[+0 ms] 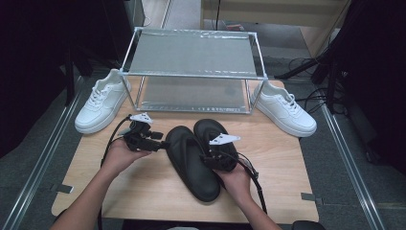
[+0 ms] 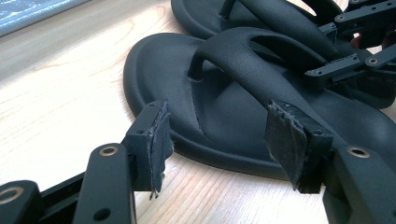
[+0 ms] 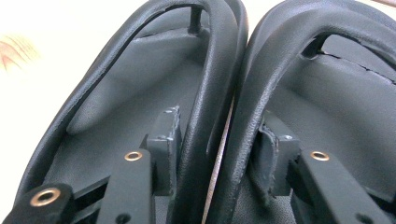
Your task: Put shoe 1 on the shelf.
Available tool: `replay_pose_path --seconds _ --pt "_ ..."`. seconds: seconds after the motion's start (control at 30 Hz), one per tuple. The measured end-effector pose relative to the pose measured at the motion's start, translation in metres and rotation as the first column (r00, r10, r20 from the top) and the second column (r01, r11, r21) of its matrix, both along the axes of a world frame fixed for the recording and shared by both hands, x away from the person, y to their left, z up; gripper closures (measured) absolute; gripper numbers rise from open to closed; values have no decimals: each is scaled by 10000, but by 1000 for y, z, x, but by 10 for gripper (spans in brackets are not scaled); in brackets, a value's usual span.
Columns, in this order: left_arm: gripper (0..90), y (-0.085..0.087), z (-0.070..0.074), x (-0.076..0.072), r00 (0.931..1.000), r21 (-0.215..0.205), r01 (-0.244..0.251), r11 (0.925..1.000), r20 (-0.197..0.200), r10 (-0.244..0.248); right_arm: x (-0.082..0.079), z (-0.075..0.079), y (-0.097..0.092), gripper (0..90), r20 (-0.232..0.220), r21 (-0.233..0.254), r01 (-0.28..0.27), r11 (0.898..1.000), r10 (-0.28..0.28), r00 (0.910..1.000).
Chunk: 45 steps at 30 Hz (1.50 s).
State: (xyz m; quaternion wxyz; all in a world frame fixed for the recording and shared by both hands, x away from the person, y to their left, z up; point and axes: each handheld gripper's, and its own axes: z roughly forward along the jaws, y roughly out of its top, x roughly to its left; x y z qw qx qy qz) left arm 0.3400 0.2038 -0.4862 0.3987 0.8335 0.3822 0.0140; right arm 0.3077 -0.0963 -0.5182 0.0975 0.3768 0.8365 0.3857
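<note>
Two black flip-flops lie side by side on the wooden table (image 1: 143,191), the left one (image 1: 191,165) nearer me than the right one (image 1: 210,130). My right gripper (image 1: 218,155) reaches in from their heel ends. One jaw sits inside each sandal, and the pads press the two neighbouring strap arms (image 3: 196,116) toward each other (image 3: 219,142). My left gripper (image 1: 160,145) rests at the outer edge of the left flip-flop (image 2: 224,107). It is open (image 2: 222,144), its pads straddling the sole's rim without touching it.
A metal-framed two-level rack (image 1: 191,72) stands at the back of the table. One white sneaker (image 1: 100,103) sits to its left and another (image 1: 287,110) to its right. Bare wood lies in front of the flip-flops.
</note>
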Motion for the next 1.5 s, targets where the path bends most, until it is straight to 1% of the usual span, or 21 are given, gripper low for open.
replay_pose_path --seconds 0.2,0.37,0.5,0.67,0.8,0.9,1.1,1.17,1.27,1.33,1.43,1.5 --pt "405 3 1 -1 9999 -8 -100 10000 46 100 0 1 0 623 -102 11 -21 10000 21 9999" --pt "406 4 1 -1 9999 3 -115 9999 52 115 2 2 -2 674 -384 149 -69 9999 74 9992" --pt "406 4 1 -1 9999 18 -132 9999 49 132 3 3 -2 705 -493 141 -198 9997 205 9986" --pt "406 6 2 -3 9997 -14 -220 9998 137 220 4 4 -2 746 -682 188 -196 9996 208 9975" --pt "406 9 2 -4 9994 -20 -306 9995 171 307 5 5 -2 755 -679 83 -296 9995 301 9972" --pt "406 12 2 -5 9992 -49 -359 9993 155 360 6 6 -1 755 -715 140 -333 9993 342 9969" --pt "406 18 2 -9 9985 -44 -528 9986 140 529 10 9 -1 755 -600 141 -372 9992 380 9975" --pt "406 19 1 -11 9983 -49 -565 9984 143 566 11 11 -1 755 -687 200 -313 9993 326 9971" --pt "405 20 0 -13 9982 -16 -597 9982 92 597 13 13 -2 755 -620 225 -289 9993 303 9976" --pt "406 22 0 -15 9978 107 -652 9978 117 651 16 14 -2 755 -508 256 -335 9991 347 9981" --pt "405 24 0 -18 9975 101 -697 9975 109 696 19 16 -1 755 -554 284 -274 9992 289 9980" --pt "405 26 -1 -20 9969 56 -779 9969 105 778 21 18 -1 756 -455 305 -278 9991 292 9985"
